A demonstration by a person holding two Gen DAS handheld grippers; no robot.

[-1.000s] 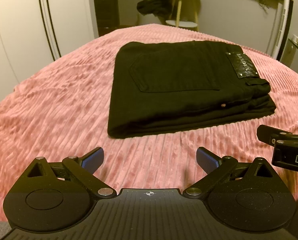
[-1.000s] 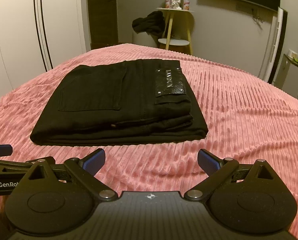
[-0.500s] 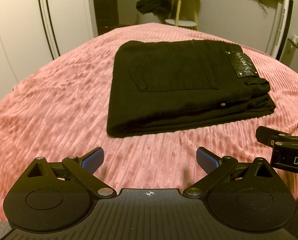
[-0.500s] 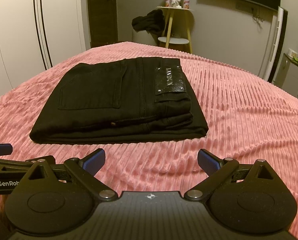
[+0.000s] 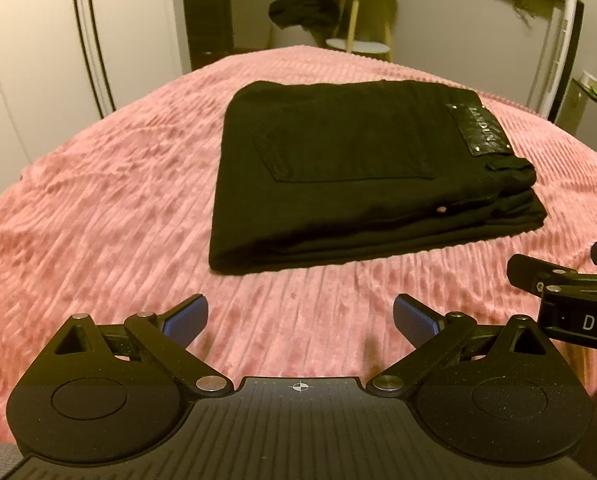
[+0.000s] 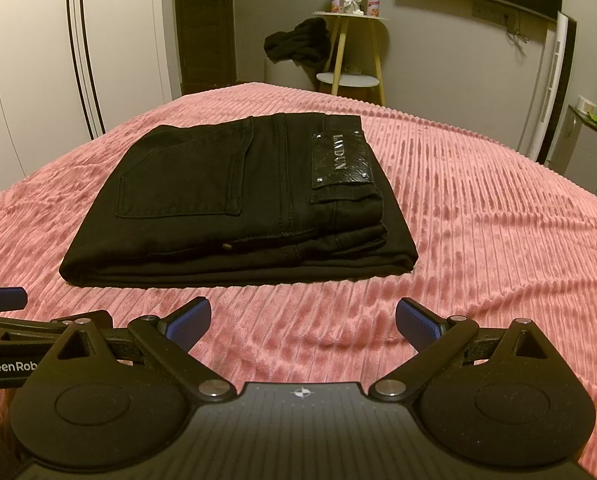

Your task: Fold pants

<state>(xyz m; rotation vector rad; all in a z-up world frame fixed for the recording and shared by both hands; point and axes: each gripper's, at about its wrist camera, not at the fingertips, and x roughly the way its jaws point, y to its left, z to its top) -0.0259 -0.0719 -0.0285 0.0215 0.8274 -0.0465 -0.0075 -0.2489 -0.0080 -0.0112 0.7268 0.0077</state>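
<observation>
Black pants (image 5: 358,172) lie folded in a neat rectangular stack on the pink ribbed bedspread (image 5: 98,208), back pocket and leather label facing up. They also show in the right wrist view (image 6: 238,196). My left gripper (image 5: 300,320) is open and empty, held over the bedspread short of the stack's near edge. My right gripper (image 6: 302,320) is open and empty too, just in front of the stack. Each gripper shows at the edge of the other's view: the right one (image 5: 558,292), the left one (image 6: 2,300).
Beyond the bed's far edge stands a small wooden side table (image 6: 350,48) with dark clothing (image 6: 298,42) draped beside it. White wardrobe doors (image 6: 58,60) are at the left. A cabinet (image 6: 590,148) stands at the right.
Both grippers have drifted back very slightly from the folded pants and stay open. The pants have not moved.
</observation>
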